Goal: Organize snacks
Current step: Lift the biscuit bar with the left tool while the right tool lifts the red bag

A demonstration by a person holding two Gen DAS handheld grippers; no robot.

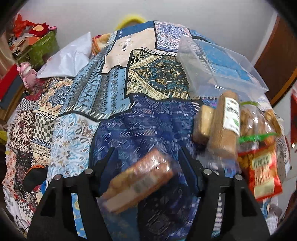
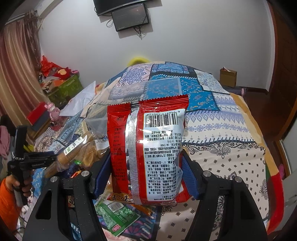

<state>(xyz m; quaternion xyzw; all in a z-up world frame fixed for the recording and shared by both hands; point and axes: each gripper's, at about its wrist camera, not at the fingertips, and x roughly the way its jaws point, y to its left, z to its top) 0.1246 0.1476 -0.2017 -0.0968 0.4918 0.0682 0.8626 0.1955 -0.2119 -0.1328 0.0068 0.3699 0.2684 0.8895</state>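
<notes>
Right wrist view, patchwork bedspread [image 2: 213,115], white wall [image 2: 185,46], wall-mounted screen [image 2: 130,16]

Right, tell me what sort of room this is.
Most likely a bedroom in a home. The snacks lie on a bed under a patchwork bedspread, a pillow lies at its far end, and a curtain hangs by the wall, with a screen mounted above.

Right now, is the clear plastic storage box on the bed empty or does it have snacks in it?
Empty. The patterned bedspread shows straight through the clear plastic storage box; no packets lie inside, the snacks sit beside it.
</notes>
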